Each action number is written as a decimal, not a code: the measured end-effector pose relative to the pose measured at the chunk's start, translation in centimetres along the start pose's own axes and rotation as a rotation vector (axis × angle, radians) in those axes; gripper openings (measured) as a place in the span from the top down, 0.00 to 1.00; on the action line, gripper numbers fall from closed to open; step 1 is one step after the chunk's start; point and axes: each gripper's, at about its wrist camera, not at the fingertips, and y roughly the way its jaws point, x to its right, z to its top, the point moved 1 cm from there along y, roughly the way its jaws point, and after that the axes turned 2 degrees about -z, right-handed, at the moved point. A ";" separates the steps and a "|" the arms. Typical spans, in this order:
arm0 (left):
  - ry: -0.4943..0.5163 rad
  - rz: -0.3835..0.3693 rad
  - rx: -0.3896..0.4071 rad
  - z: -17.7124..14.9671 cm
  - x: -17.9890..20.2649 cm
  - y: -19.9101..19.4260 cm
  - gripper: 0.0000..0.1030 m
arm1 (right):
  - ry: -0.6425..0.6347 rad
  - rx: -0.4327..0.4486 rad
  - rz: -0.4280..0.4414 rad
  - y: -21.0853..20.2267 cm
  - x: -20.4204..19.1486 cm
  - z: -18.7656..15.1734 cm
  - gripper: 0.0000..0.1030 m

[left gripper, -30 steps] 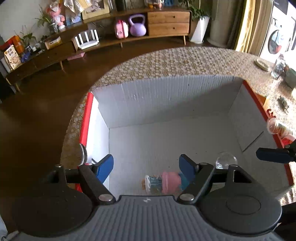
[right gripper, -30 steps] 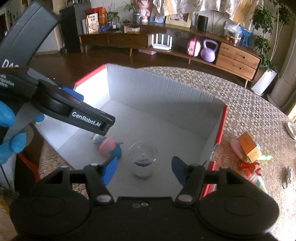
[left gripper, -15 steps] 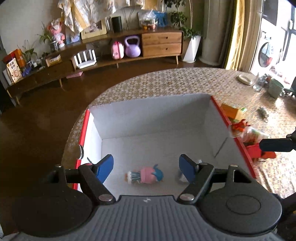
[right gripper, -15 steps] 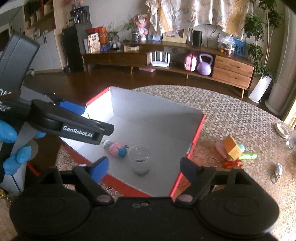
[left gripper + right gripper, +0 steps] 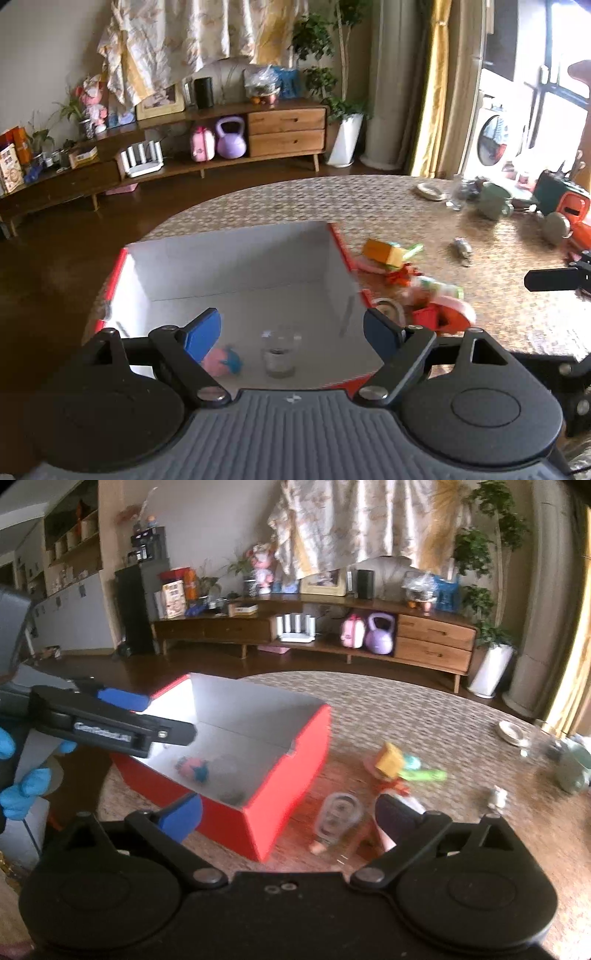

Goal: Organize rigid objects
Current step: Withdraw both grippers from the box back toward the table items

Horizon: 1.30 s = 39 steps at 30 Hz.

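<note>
**Two toys lying in the red box, both grippers spread and holding nothing**

Two grippers are hanging over the patterned table (image 5: 388,206), and the red box (image 5: 295,760) is serving as my landmark.

Left gripper (image 5: 291,330): hovering above the near edge of the box, its blue pads set wide apart with nothing between them. A blue-gloved hand (image 5: 22,797) is gripping its body, seen from the right wrist camera.

Right gripper (image 5: 288,814): sitting outside the box, off its near corner, jaws wide and empty.

Inside the box: a pink and blue figurine (image 5: 221,363) is lying on the white floor toward the near left corner, partly behind the left gripper's pad. A clear cup (image 5: 279,354) is standing upright just beside it, toward the middle of the near wall. The two look close together; whether they are touching I cannot tell.

Outside the box, on its right: a loose clutter is resting on the table. A clear glass jar (image 5: 338,814) is lying near the box's near corner, between the right gripper's fingers in view but not being held. Farther from the box, an orange-yellow block (image 5: 388,762) is sitting beside a green stick-shaped item (image 5: 424,775) and some red pieces (image 5: 436,314), blurred.

Well away from the box, a green mug (image 5: 493,201) is standing at the far side of the table.
</note>
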 end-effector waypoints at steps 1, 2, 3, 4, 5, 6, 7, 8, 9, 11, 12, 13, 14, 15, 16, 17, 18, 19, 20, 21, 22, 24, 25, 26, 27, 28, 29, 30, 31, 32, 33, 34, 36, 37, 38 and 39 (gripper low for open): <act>0.005 -0.010 0.007 -0.3 0.7 0.0 0.18 | 0.005 0.000 -0.011 -0.3 0.6 -0.4 0.03; 0.011 -0.016 0.010 -0.5 1.3 0.0 0.18 | 0.013 0.001 -0.020 -0.6 1.3 -0.8 0.03; 0.013 -0.024 0.013 -0.8 2.0 0.1 0.18 | 0.022 0.001 -0.027 -0.9 1.8 -1.2 0.03; 0.013 -0.036 0.019 -1.1 2.6 0.2 0.18 | 0.033 -0.001 -0.037 -1.0 2.4 -1.5 0.03; 0.014 -0.046 0.023 -1.3 3.2 0.3 0.18 | 0.046 -0.004 -0.048 -1.2 3.2 -1.8 0.03; 0.013 -0.054 0.028 -1.6 4.0 0.3 0.18 | 0.057 -0.006 -0.055 -1.3 3.8 -2.2 0.03; 0.013 -0.064 0.035 -1.9 4.8 0.4 0.18 | 0.070 -0.010 -0.064 -1.3 4.5 -2.6 0.03; 0.020 -0.072 0.043 -2.2 5.5 0.4 0.18 | 0.080 -0.013 -0.073 -1.4 5.1 -2.9 0.03; 0.032 -0.076 0.052 -2.5 6.2 0.4 0.18 | 0.093 -0.017 -0.081 -1.4 5.8 -3.1 0.03; 0.054 -0.082 0.067 -3.0 7.8 0.6 0.18 | 0.117 -0.021 -0.093 -1.4 7.0 -3.5 0.03; 0.059 -0.091 0.068 -3.2 8.4 0.8 0.18 | 0.128 -0.023 -0.097 -1.3 7.5 -3.8 0.03; 0.061 -0.099 0.069 -3.4 9.0 1.0 0.18 | 0.136 -0.027 -0.099 -1.3 8.0 -4.0 0.04; 0.060 -0.108 0.068 -3.6 9.6 1.2 0.18 | 0.139 -0.030 -0.099 -1.4 8.5 -4.4 0.05; 0.061 -0.117 0.066 -3.9 10.2 1.5 0.18 | 0.140 -0.035 -0.100 -1.3 8.7 -4.6 0.05; 0.064 -0.123 0.063 -4.1 10.8 1.8 0.18 | 0.138 -0.039 -0.100 -1.2 9.0 -4.7 0.06; 0.068 -0.126 0.061 -4.4 11.3 2.1 0.18 | 0.136 -0.045 -0.099 -1.0 9.1 -4.8 0.06; 0.075 -0.131 0.059 -4.6 11.9 2.4 0.18 | 0.135 -0.052 -0.095 -0.8 9.4 -4.9 0.08; 0.082 -0.136 0.059 -4.9 12.5 2.8 0.18 | 0.134 -0.057 -0.091 -0.7 9.5 -4.9 0.08; 0.086 -0.135 0.057 -5.3 12.9 3.2 0.18 | 0.133 -0.061 -0.087 -0.5 9.7 -5.0 0.09; 0.087 -0.133 0.056 -5.5 13.5 3.6 0.18 | 0.133 -0.067 -0.082 -0.4 9.9 -5.1 0.09; 0.087 -0.132 0.055 -5.8 13.9 4.0 0.18 | 0.136 -0.074 -0.077 -0.1 10.0 -5.1 0.11; 0.084 -0.119 0.053 -6.2 14.6 4.8 0.18 | 0.138 -0.089 -0.067 0.5 10.1 -5.1 0.16; 0.086 -0.110 0.057 -6.4 15.0 5.2 0.18 | 0.137 -0.097 -0.063 0.9 10.1 -5.1 0.17; 0.087 -0.100 0.061 -6.6 15.3 5.5 0.18 | 0.135 -0.102 -0.060 1.2 10.0 -5.0 0.18; 0.086 -0.093 0.064 -6.7 15.6 5.8 0.18 | 0.131 -0.107 -0.055 1.7 10.0 -4.9 0.20; 0.085 -0.088 0.068 -6.8 15.8 6.1 0.18 | 0.129 -0.113 -0.049 2.1 9.9 -4.9 0.21; 0.083 -0.078 0.075 -6.9 16.0 6.4 0.18 | 0.127 -0.117 -0.041 2.5 9.9 -4.7 0.22; 0.085 -0.072 0.080 -7.0 16.3 6.7 0.18 | 0.126 -0.123 -0.034 3.0 9.9 -4.6 0.24; 0.086 -0.068 0.085 -7.0 16.5 6.9 0.18 | 0.126 -0.129 -0.032 3.4 9.9 -4.4 0.26; 0.088 -0.065 0.088 -7.1 16.8 7.2 0.18 | 0.126 -0.135 -0.026 3.9 9.9 -4.2 0.26; 0.090 -0.062 0.090 -7.1 17.0 7.5 0.18 | 0.126 -0.143 -0.015 4.5 9.9 -4.1 0.29; 0.091 -0.056 0.092 -7.1 17.2 7.9 0.18 | 0.124 -0.153 -0.007 5.0 9.9 -3.9 0.31; 0.082 -0.050 0.085 -7.0 17.4 8.9 0.18 | 0.109 -0.169 0.004 6.2 9.8 -3.6 0.34; 0.075 -0.049 0.078 -7.0 17.4 9.3 0.18 | 0.096 -0.177 0.004 6.7 9.6 -3.5 0.38; 0.067 -0.045 0.071 -7.0 17.4 9.8 0.18 | 0.087 -0.185 0.003 7.3 9.5 -3.4 0.39; 0.060 -0.041 0.068 -7.1 17.4 10.1 0.18 | 0.084 -0.192 0.006 7.7 9.5 -3.4 0.43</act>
